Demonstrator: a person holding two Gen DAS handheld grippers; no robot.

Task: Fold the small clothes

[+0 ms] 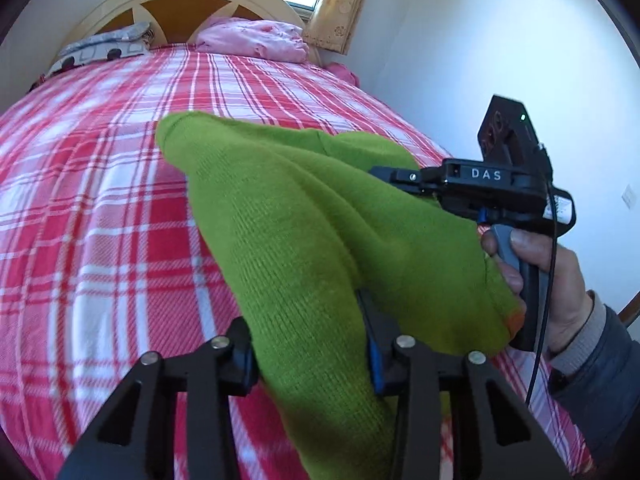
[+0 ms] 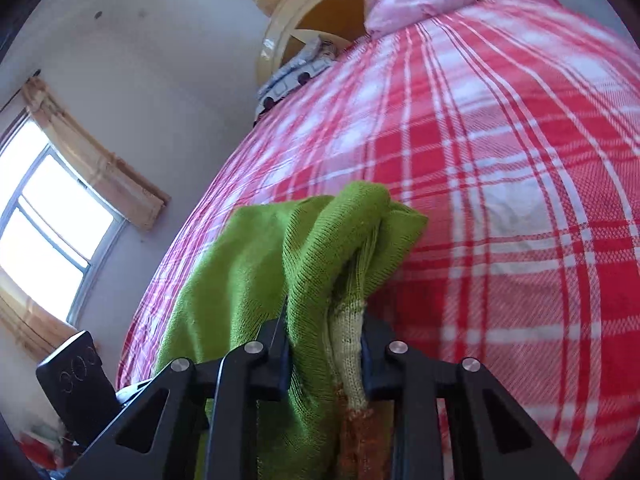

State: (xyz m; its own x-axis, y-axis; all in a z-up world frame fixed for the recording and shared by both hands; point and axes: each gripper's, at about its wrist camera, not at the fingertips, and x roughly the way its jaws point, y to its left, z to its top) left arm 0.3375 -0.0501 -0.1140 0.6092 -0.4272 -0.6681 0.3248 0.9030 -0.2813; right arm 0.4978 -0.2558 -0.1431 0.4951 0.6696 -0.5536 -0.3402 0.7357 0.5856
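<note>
1. Left hand-held gripper [image 1: 310, 354]: jaws partly closed, pads pressing on a thick fold of the green knit garment [image 1: 288, 216]. Cloth is filling the gap between the fingers and spilling down below them.
2. Right hand-held gripper [image 2: 324, 356]: jaws narrower, pinching a bunched edge of the same garment where pale yellow-green ribbing and an orange-brown trim are showing. In the left wrist view this gripper is sitting at the right, its tips buried in the green cloth, a person's hand [image 1: 532, 264] wrapping the grey handle.
3. Garment is hanging lifted between the two grippers, above the bed [image 1: 100, 200]; whether any part is touching the bedspread I cannot tell.
4. Long axis: in the left wrist view the cloth is running from the left gripper away and up-left, ending in a rounded tip pointing toward the headboard [image 1: 180, 0]. A second lobe is spreading right toward the other gripper, with an orange corner at its lower edge.
5. Bedspread is red-and-white plaid. A pink bundle [image 1: 256, 40] and a grey patterned pillow [image 1: 104, 46] are lying at the head of the bed, well apart from the garment.
6. Yellow curtains [image 1: 340, 4] are framing the window beyond the headboard.
</note>
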